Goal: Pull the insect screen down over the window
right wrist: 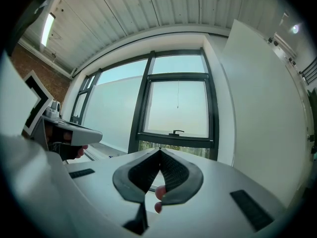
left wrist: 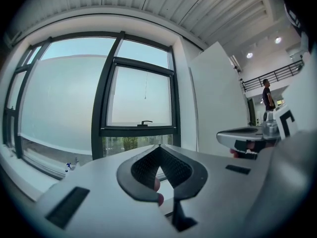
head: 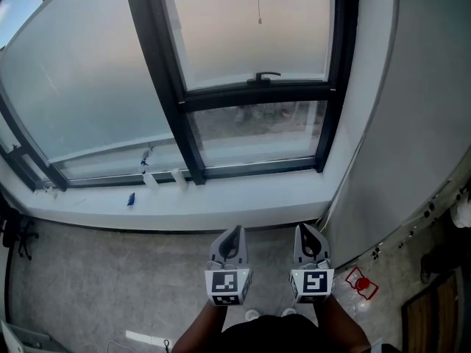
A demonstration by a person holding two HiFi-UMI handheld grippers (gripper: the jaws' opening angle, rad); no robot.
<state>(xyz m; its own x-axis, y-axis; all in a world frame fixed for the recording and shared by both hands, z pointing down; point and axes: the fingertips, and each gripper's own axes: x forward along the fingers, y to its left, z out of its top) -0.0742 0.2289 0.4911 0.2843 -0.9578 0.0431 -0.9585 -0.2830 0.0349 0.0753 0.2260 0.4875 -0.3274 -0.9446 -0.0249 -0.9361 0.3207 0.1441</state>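
Both grippers look to be at the approach step. The left gripper (left wrist: 159,147) has its jaws pressed together, empty. The cord (head: 258,2), likely the screen's pull, hangs well ahead and above both tips. The right gripper (right wrist: 159,149) is likewise closed on nothing. Next, one must probably rise and open.

left gripper (head: 235,230) and right gripper (head: 308,229) side by side low in frame, both jaws together, facing white sill (head: 243,197), black-framed window (head: 171,87) beyond, handle (head: 266,75) on sash, thin cord (head: 258,2) hanging above it, grey carpet (head: 96,285) below
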